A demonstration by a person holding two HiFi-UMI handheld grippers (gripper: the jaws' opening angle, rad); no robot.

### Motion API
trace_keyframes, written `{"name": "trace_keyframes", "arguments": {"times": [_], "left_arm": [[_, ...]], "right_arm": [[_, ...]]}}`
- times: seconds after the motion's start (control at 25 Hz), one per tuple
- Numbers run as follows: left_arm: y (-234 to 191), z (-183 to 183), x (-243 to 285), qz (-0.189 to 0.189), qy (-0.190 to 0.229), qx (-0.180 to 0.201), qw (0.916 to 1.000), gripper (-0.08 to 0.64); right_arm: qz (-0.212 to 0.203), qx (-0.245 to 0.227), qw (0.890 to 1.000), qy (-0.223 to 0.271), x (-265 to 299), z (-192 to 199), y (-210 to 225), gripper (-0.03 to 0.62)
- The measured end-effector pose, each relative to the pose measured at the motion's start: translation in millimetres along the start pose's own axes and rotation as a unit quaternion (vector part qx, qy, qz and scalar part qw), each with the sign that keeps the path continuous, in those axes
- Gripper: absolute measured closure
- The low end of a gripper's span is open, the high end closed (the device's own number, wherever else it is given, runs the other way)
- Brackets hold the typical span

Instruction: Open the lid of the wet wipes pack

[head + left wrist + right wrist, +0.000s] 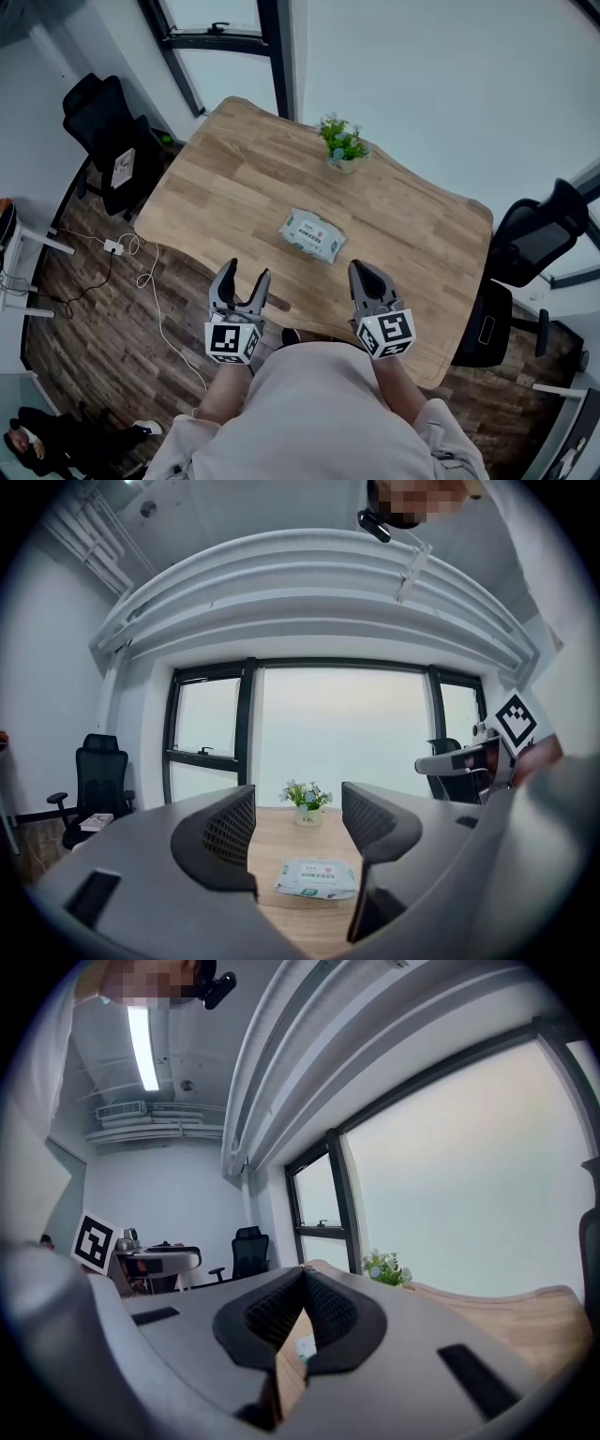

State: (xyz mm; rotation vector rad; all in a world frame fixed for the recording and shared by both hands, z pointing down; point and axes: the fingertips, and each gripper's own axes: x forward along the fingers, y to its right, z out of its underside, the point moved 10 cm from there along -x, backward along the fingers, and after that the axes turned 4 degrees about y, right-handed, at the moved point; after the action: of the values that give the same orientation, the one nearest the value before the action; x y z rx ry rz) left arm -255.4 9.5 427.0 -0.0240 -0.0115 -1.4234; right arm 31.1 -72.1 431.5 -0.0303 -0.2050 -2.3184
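Pack [312, 235] untouched overhead, left hand-held gripper [248, 271] agape, right hand-held gripper [360, 267] closed empty

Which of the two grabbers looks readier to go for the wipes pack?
Probably the left gripper: its jaws stand apart and the wet wipes pack lies ahead, framed between them in its own view. The right gripper has its jaws together, so it would need to open first.
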Motion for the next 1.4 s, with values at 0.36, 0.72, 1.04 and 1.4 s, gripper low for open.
{"name": "trace_keyframes", "arguments": {"times": [0.36, 0.72, 1.04, 1.4], "left_arm": [[10.5, 7.9, 20.1, 0.014, -0.026, 0.040, 0.9988, 0.264], [9.1, 19.4, 45.3, 0.049, -0.057, 0.077, 0.9942, 0.265], [9.3, 33.2, 74.5, 0.087, -0.083, 0.114, 0.9862, 0.265], [8.0, 61.5, 106.1, 0.123, -0.130, 0.186, 0.9662, 0.265]], "right_arm": [[-0.015, 0.002, 1.000, -0.011, 6.6, 6.2, 12.8, 0.584], [-0.017, 0.008, 0.999, -0.028, 22.4, 20.2, 17.7, 0.584], [-0.013, 0.015, 0.999, -0.047, 39.8, 37.4, 25.9, 0.584], [-0.009, 0.022, 0.996, -0.080, 61.9, 60.6, 33.9, 0.584]]}}
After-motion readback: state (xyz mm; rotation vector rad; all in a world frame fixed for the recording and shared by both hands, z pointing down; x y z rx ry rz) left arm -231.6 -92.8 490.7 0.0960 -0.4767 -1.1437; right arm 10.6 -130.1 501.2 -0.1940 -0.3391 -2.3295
